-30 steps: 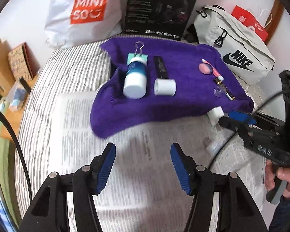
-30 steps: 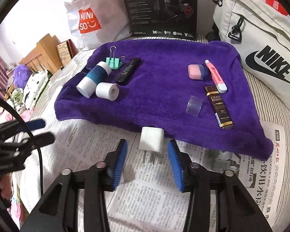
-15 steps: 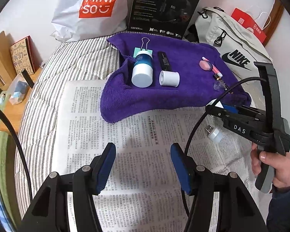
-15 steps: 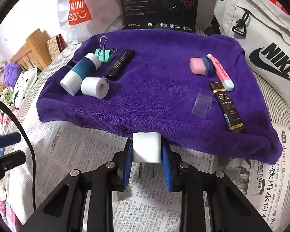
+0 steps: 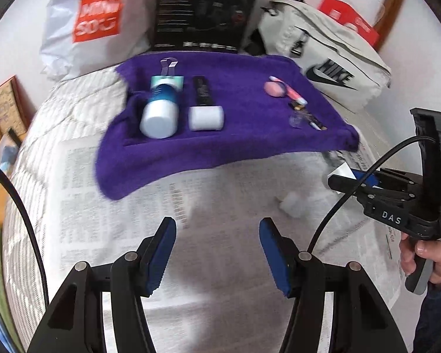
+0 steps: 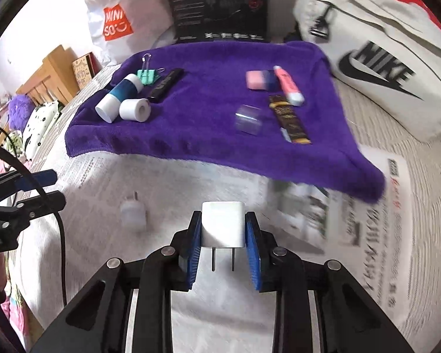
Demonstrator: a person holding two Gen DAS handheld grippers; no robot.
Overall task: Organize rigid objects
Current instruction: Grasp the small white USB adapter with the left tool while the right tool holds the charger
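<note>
My right gripper [image 6: 222, 229] is shut on a white plug charger [image 6: 222, 227], its two prongs pointing back toward the camera, held just above the newspaper [image 6: 367, 235]. Seen from the left wrist, that gripper [image 5: 342, 176] sits at the right with the charger [image 5: 339, 171] at its tip. A second small white plug [image 6: 133, 212] [image 5: 292, 203] lies on the newspaper. My left gripper [image 5: 217, 245] hangs open over bare newspaper [image 5: 117, 200]. The purple towel [image 6: 208, 123] carries a white-and-teal bottle [image 6: 119, 97], a white roll [image 6: 134, 110], a green binder clip [image 6: 147, 75], a black stick [image 6: 166, 83], an eraser [image 6: 260, 80], a pink highlighter [image 6: 288, 88], a clear cap [image 6: 247, 119] and a brown bar [image 6: 289, 119].
Behind the towel stand a white Miniso bag [image 5: 94, 23], a black box [image 5: 205, 8] and a grey Nike bag [image 5: 329, 58]. A wooden piece and books [image 6: 58, 73] lie past the bed's left edge. A hand [image 5: 426, 253] grips the right gripper's handle.
My right gripper closed on the white charger at the towel's front edge and drew it back over the newspaper. The left gripper shifted a little, still open.
</note>
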